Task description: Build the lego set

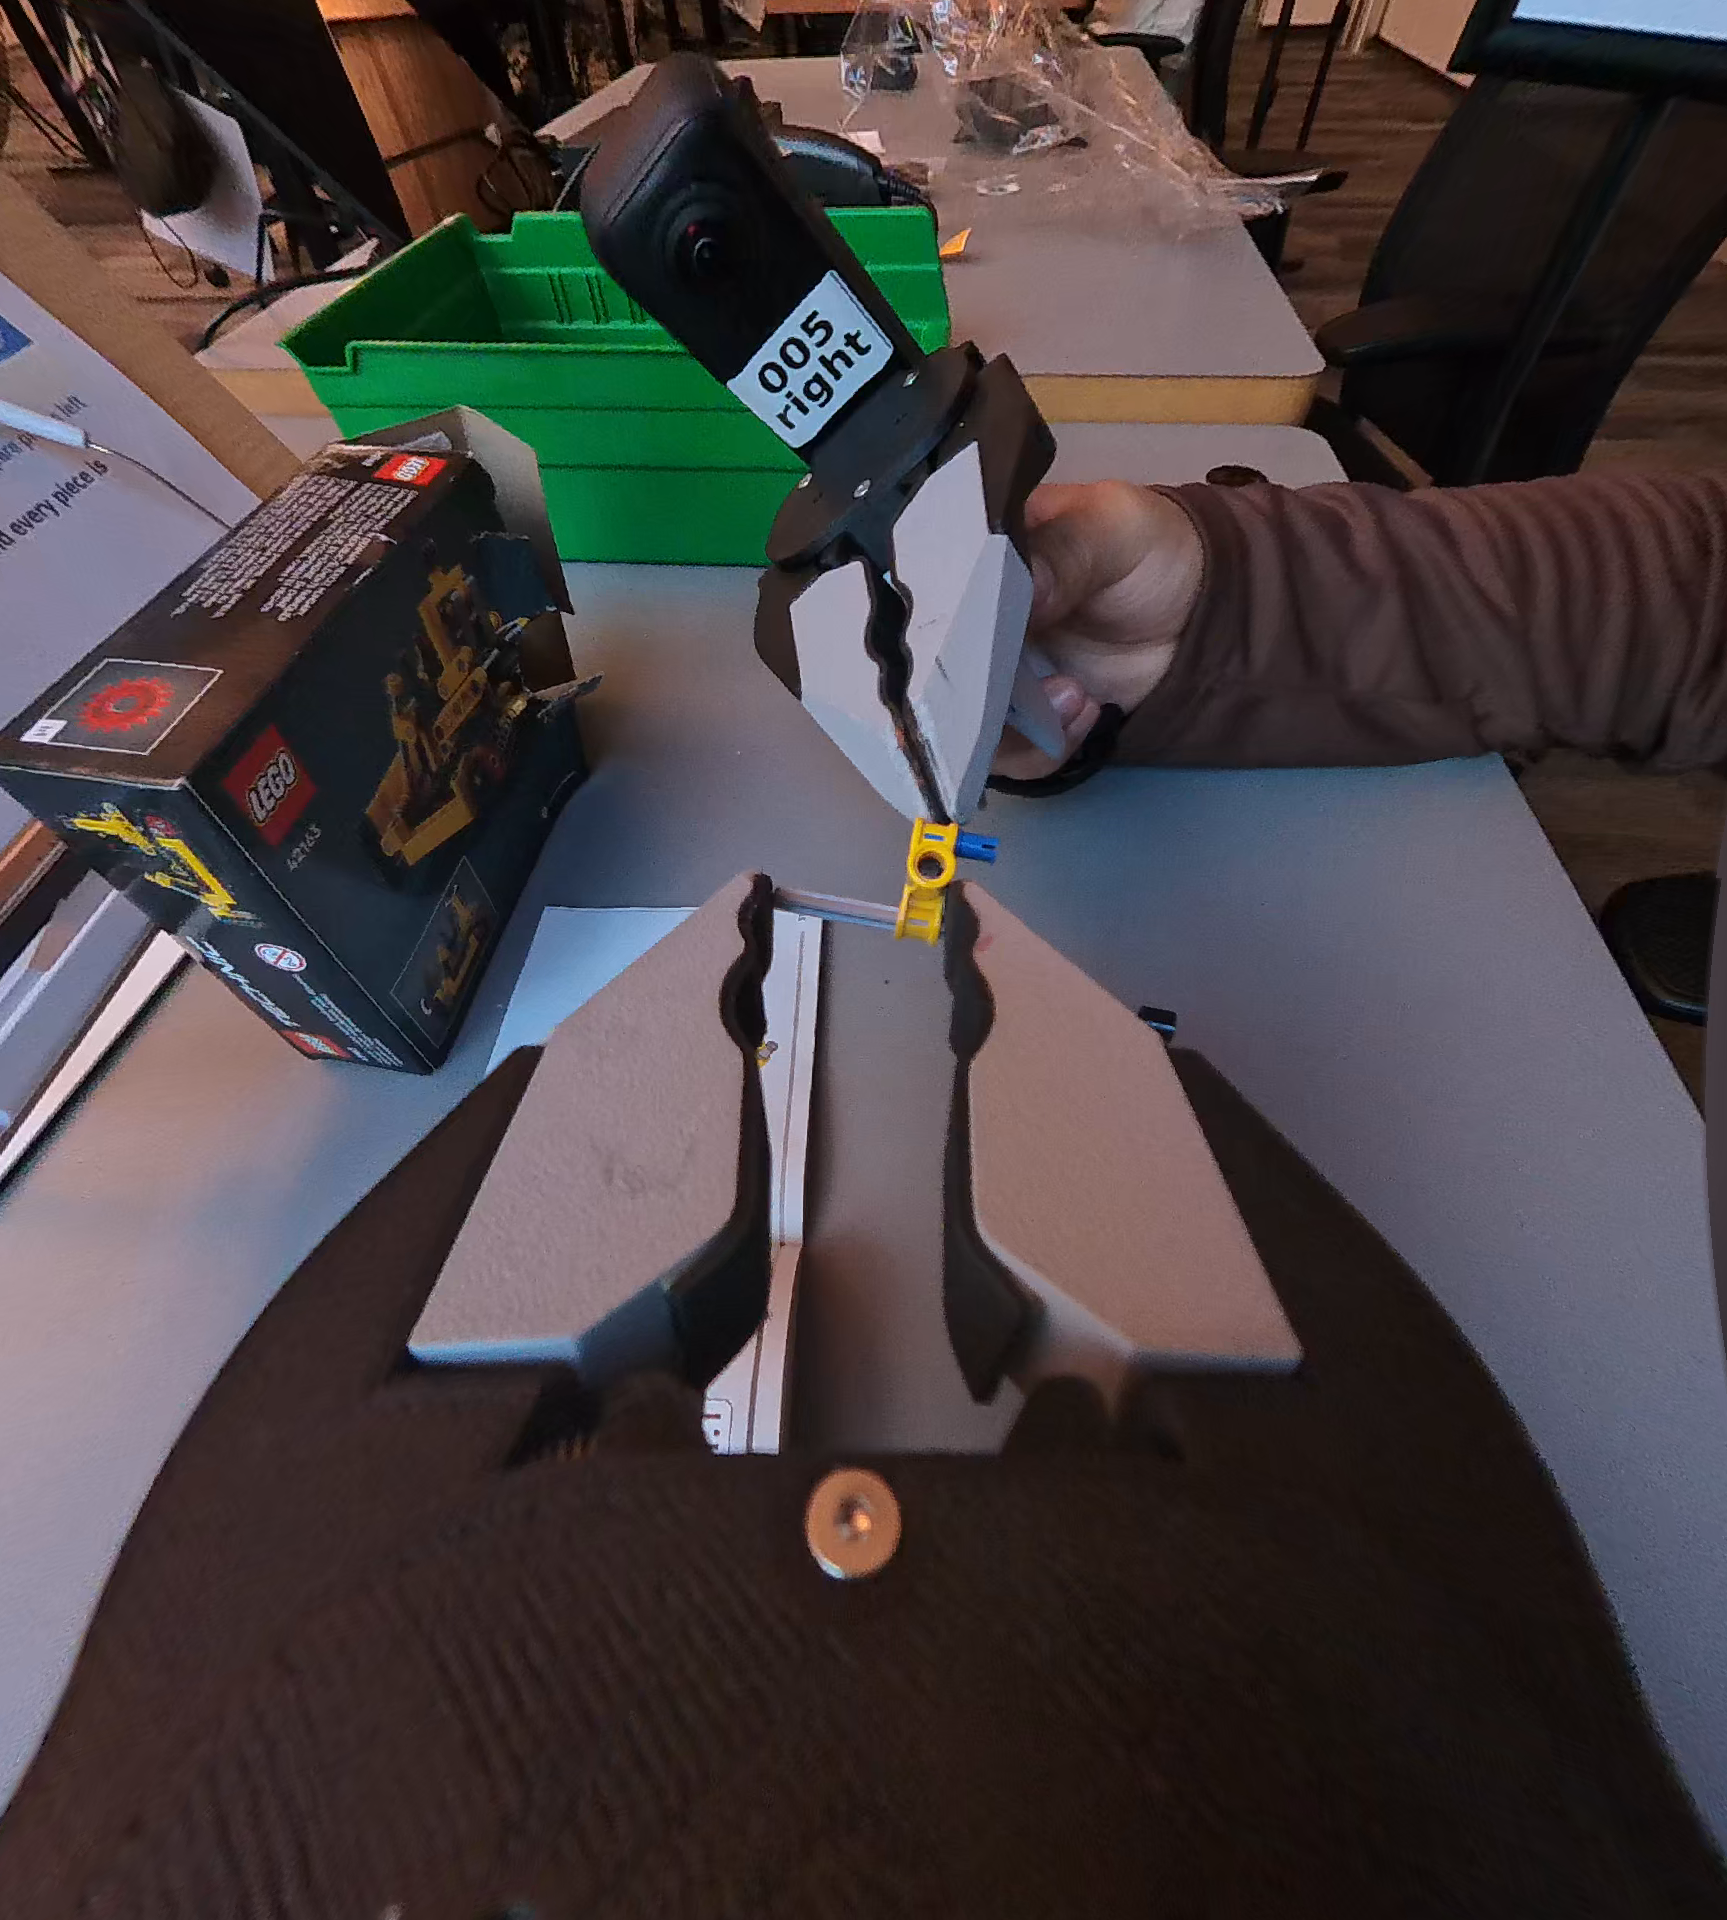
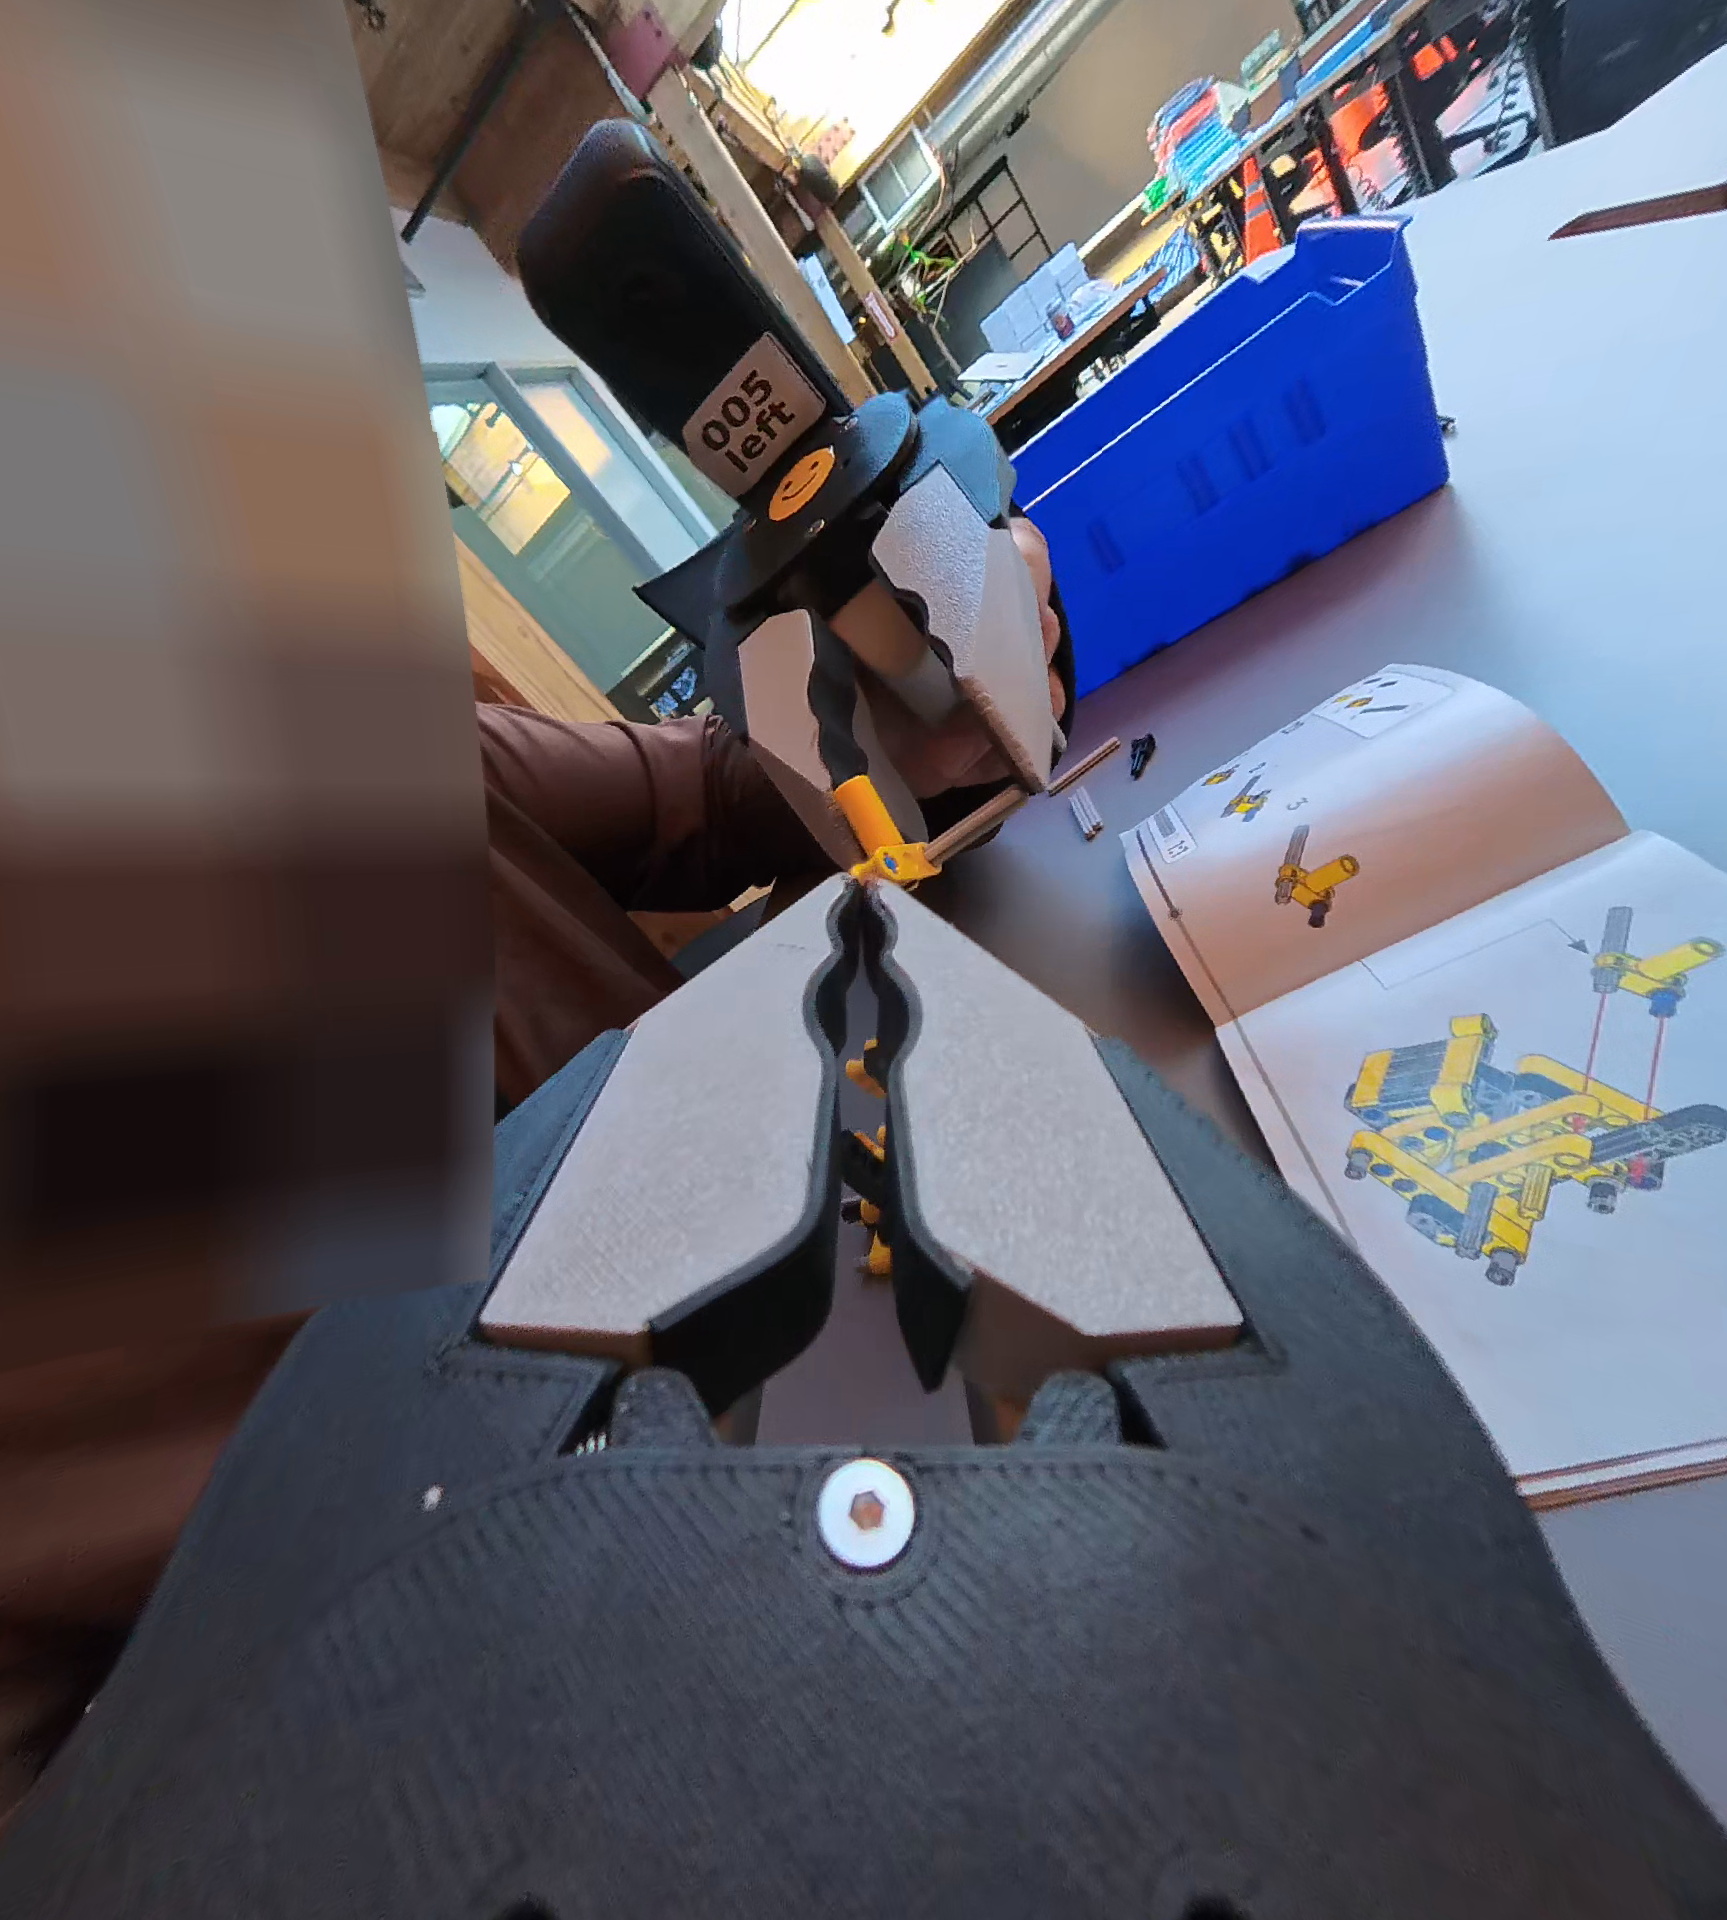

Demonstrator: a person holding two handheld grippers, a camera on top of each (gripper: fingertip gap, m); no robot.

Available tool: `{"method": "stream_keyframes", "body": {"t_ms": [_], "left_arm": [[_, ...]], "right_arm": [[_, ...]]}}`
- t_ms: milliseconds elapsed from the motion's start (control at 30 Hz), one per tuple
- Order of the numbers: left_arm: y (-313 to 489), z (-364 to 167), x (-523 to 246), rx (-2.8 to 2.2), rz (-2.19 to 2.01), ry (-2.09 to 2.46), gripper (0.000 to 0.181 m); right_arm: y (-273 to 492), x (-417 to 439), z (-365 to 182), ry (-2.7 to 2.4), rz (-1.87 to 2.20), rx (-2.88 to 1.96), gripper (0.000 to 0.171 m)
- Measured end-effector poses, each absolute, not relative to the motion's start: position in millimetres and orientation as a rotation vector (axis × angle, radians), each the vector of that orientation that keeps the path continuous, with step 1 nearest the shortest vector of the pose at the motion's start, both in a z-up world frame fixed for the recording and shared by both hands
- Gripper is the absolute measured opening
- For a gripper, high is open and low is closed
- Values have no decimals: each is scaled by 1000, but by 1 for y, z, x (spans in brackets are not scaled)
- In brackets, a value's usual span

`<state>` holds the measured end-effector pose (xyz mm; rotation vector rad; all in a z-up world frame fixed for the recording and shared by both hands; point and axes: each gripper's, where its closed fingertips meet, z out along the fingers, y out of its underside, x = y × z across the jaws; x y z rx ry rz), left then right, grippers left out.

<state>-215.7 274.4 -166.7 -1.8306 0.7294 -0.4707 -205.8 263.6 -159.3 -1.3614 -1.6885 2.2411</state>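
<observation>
A small yellow connector [image 1: 926, 883] with a blue pin [image 1: 978, 847] sits on one end of a grey axle [image 1: 828, 908]. My left gripper [image 1: 859, 899] holds this assembly above the table. Its jaws stand partly apart, with the axle spanning the gap end to end. My right gripper [image 1: 942, 810] comes down from above and is shut on the top of the connector. In the right wrist view, my right gripper [image 2: 864, 899] pinches the connector [image 2: 890, 862]. There the left gripper [image 2: 942, 810] clamps the axle [image 2: 978, 826] and a yellow tube piece [image 2: 864, 810].
An open instruction booklet [image 2: 1461, 1039] lies to the right, with a blue bin [image 2: 1243, 457] behind it. Loose axles [image 2: 1085, 810] and a black pin [image 2: 1139, 753] lie on the grey table [image 1: 1358, 1039]. The black set box [image 1: 298, 748] and a green bin [image 1: 547, 395] stand to the left. Only a small space, under 4 cm, lies between the two pairs of fingers.
</observation>
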Motion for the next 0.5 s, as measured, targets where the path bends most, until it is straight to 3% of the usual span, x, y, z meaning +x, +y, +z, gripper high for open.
{"method": "stream_keyframes", "body": {"t_ms": [500], "left_arm": [[277, -191, -220, -1961, -433, 774, 31]], "right_arm": [[265, -214, -182, -1745, 2068, -1492, 13]]}}
